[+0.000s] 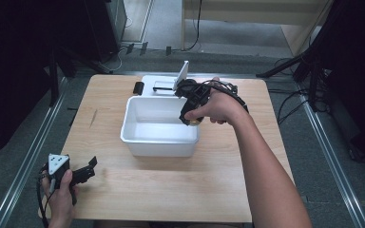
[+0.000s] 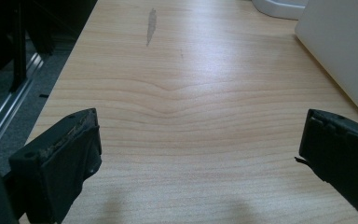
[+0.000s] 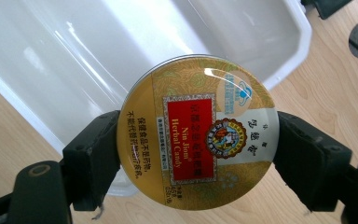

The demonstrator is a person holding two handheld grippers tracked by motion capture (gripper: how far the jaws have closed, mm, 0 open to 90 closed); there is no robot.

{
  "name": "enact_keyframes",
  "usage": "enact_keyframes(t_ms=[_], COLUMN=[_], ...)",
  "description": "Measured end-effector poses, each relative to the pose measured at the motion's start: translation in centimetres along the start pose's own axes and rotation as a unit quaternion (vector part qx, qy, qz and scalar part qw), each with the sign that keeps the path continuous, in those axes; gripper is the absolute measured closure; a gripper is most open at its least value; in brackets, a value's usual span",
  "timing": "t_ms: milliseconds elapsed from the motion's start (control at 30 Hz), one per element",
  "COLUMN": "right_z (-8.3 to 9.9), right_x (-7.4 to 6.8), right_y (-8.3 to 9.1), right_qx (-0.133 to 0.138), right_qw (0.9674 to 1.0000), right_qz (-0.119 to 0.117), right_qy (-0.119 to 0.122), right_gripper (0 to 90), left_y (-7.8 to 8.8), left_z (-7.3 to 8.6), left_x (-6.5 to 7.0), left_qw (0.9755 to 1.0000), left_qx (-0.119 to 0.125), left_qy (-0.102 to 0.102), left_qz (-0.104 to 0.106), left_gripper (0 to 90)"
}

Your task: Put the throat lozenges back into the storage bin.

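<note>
A round gold candy tin (image 3: 196,133) with a red label is clamped between the two black jaws of my right gripper (image 3: 196,154), which is shut on it. In the high view that gripper (image 1: 190,118) hangs over the right rim of the white bin (image 1: 142,130), with the tin (image 1: 194,122) barely showing under the hand. The bin's inside looks bare. My left gripper (image 1: 91,167) rests at the table's front left corner, held low. Its jaws stand wide apart over bare wood in the left gripper view (image 2: 198,154), with nothing between them.
Behind the bin stands a white device (image 1: 164,85) with a raised flap and a small black object (image 1: 138,87) beside it. A grey smear (image 2: 151,21) marks the wood left of the bin. The table edge and metal rails run along both sides.
</note>
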State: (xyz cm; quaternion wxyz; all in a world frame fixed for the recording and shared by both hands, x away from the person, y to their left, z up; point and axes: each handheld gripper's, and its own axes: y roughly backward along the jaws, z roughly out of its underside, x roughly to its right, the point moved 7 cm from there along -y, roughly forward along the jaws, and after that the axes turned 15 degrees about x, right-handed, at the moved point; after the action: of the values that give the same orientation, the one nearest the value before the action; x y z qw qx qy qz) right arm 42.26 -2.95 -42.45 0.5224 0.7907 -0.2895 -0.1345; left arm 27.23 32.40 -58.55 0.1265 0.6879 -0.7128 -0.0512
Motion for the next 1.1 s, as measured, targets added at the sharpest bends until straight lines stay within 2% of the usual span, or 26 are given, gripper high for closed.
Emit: enact_keyframes(t_ms=[400, 1100], right_z=[-0.5, 0.5], right_x=[-1.3, -1.8], right_y=[-1.3, -3.5], right_qx=[0.006, 0.0], right_qw=[0.9997, 0.9991], right_qz=[-0.019, -0.04], right_qy=[0.012, 0.015], right_gripper=[20.6, 20.6], left_y=[0.0, 0.0], left_z=[0.0, 0.0], left_x=[0.0, 0.0], left_qw=[1.0, 1.0], left_qx=[0.0, 0.001], left_qy=[0.0, 0.0], left_qz=[0.001, 0.001], left_gripper=[0.0, 0.0])
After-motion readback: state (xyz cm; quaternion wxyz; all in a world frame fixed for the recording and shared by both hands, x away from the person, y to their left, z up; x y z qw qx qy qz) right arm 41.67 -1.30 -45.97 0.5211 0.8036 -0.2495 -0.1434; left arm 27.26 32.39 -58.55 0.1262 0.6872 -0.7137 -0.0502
